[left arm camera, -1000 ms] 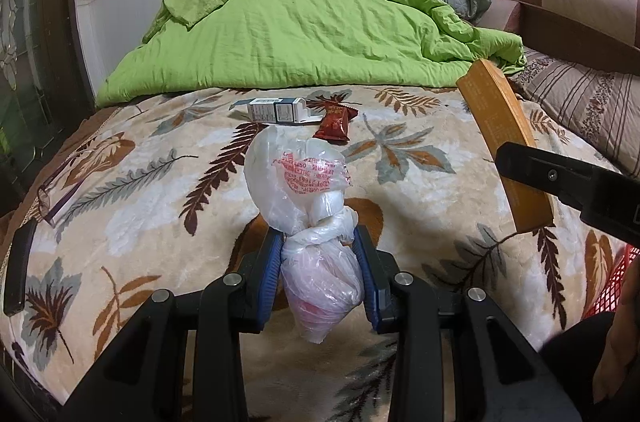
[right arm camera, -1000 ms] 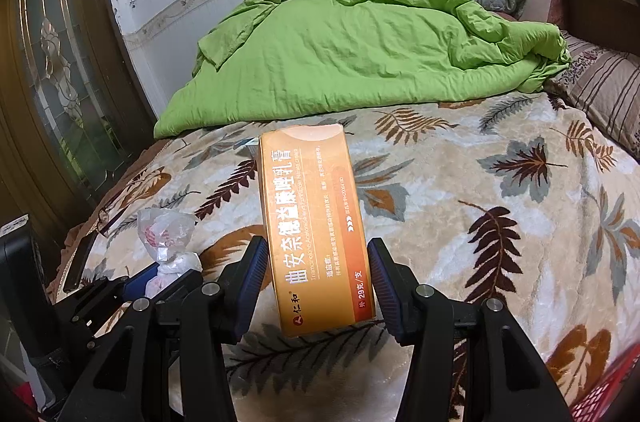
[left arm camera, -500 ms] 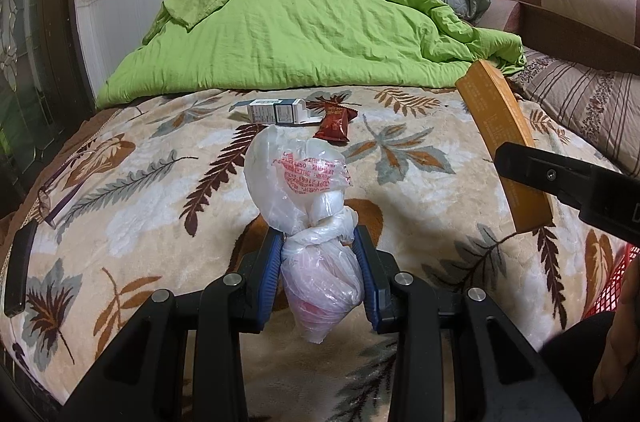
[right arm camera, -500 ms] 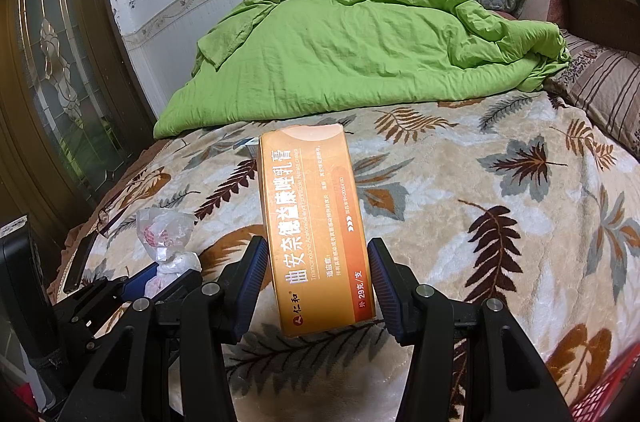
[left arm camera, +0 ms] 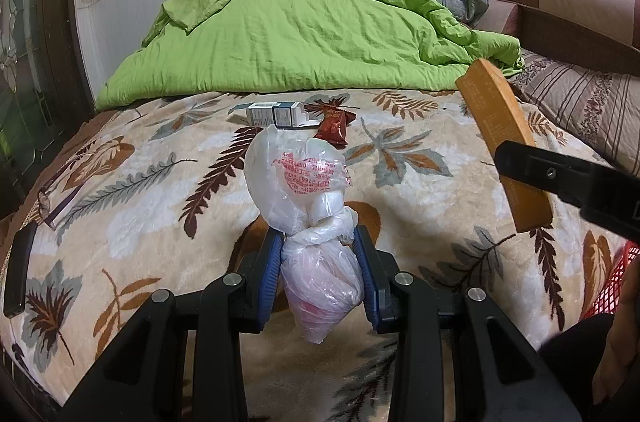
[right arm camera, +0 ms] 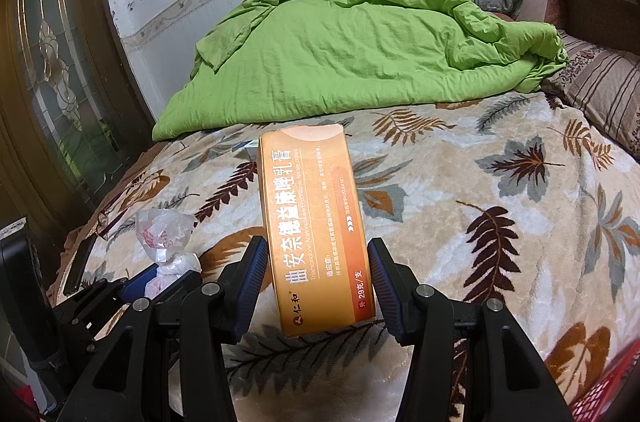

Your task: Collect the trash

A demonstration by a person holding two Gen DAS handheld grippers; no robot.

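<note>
**Both grippers loaded above the bed**

Right now your left gripper [left arm camera: 319, 276] is clamped on a knotted white plastic bag [left arm camera: 308, 218], its blue pads pressing the bag just below the knot; the red-printed upper part stands above the fingers and the tail hangs beneath. Your right gripper [right arm camera: 318, 280] pinches an orange carton [right arm camera: 316, 226] by its lower end, long side pointing away from you, held above the leaf-patterned blanket [right arm camera: 500, 206]. Further up the blanket, a small white-and-blue box [left arm camera: 274, 113] lies flat just beside a dark red snack wrapper [left arm camera: 334, 126], both close to the heaped green quilt [left arm camera: 304, 30]. A red mesh basket [left arm camera: 614, 286] shows at your right edge.
</note>
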